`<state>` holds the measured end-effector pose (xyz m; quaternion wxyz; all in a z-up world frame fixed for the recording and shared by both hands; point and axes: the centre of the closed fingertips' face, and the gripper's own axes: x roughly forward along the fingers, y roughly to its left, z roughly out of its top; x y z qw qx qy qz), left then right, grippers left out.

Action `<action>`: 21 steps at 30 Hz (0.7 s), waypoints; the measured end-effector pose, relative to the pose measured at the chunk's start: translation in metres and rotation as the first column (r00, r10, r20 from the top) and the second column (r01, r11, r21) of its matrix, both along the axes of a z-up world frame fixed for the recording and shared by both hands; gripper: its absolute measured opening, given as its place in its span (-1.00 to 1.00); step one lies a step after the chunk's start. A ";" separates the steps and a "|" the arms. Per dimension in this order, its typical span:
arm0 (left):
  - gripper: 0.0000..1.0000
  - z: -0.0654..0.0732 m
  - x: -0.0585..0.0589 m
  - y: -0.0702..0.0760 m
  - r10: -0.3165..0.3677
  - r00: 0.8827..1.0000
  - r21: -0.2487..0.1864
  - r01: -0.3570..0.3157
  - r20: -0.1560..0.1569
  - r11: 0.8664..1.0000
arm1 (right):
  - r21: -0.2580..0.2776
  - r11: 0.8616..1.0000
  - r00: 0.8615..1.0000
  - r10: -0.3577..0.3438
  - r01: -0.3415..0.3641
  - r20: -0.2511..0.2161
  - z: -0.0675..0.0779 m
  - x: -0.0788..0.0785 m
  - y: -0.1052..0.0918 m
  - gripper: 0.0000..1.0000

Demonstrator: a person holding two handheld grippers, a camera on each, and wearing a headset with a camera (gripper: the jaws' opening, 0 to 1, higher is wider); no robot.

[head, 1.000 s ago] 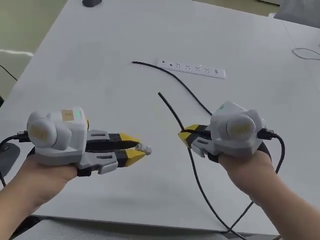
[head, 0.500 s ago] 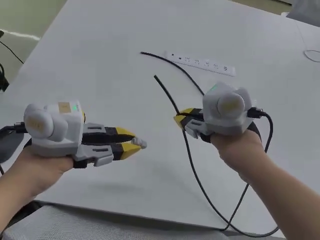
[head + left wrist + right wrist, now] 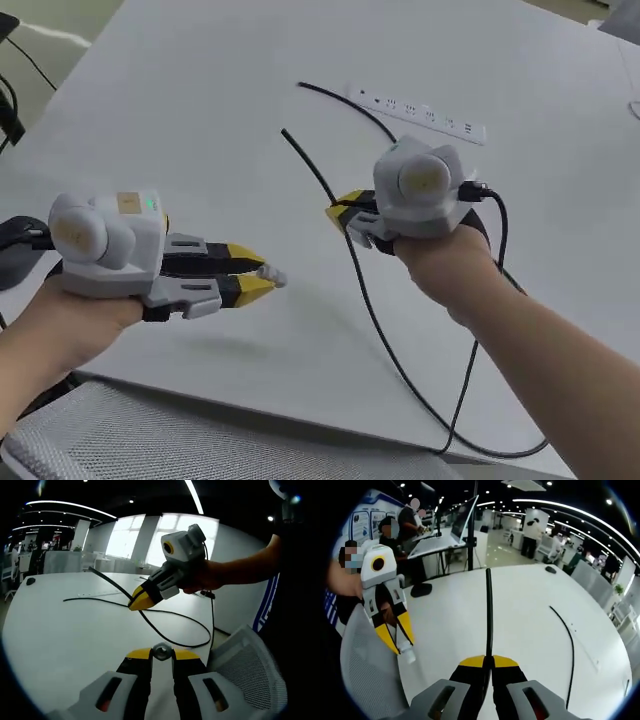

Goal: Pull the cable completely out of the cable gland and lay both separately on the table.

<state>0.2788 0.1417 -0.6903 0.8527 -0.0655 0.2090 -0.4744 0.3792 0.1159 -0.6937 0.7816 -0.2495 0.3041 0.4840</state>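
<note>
Nearest, a grey mesh chair back [image 3: 90,445] stood at the edge of the desk [image 3: 200,130] farthest from the power strip [image 3: 425,113]. Just above that edge, the left gripper [image 3: 258,279] had its fingers clenched on the small grey cable gland [image 3: 275,277], which was held off the desk and well short of the strip. A tan sticker on this gripper's body was too small to read.

Closer to the strip, the right gripper [image 3: 338,212] had its fingers clamped on the black cable [image 3: 308,164]. Cable and gland were apart. The cable's free end stuck out past the fingers toward the strip's left end, and the rest trailed back over the desk edge. The strip's own black cord [image 3: 342,98] curved away from its left end. No writing on the strip could be made out. Posters [image 3: 361,522] in the room behind the left gripper were unreadable.
</note>
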 end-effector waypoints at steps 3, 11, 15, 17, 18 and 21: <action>-0.70 -0.006 -0.001 0.003 -0.002 1.000 0.011 0.002 -0.006 1.000 | 0.000 1.000 1.000 0.019 -0.019 -0.008 -0.005 0.001 0.011 -1.00; -0.70 -0.026 0.001 0.019 0.016 1.000 0.028 -0.015 -0.024 0.999 | -0.022 0.996 0.996 0.086 -0.087 -0.040 -0.029 -0.006 0.042 -1.00; -0.70 -0.036 0.000 0.026 0.020 0.999 0.020 -0.019 -0.036 1.000 | -0.043 0.986 0.986 0.160 -0.161 -0.041 -0.043 -0.012 0.057 -1.00; -0.70 -0.043 0.000 0.031 0.032 0.998 0.029 -0.031 -0.045 0.999 | -0.059 0.976 0.978 0.205 -0.208 -0.047 -0.050 -0.018 0.064 -1.00; -0.70 -0.048 0.000 0.034 0.038 0.998 0.029 -0.037 -0.050 0.999 | -0.071 0.971 0.973 0.225 -0.228 -0.046 -0.054 -0.021 0.068 -1.00; -0.70 -0.056 -0.001 0.039 0.048 0.997 0.029 -0.047 -0.063 0.998 | -0.098 0.951 0.956 0.289 -0.293 -0.052 -0.065 -0.029 0.074 -1.00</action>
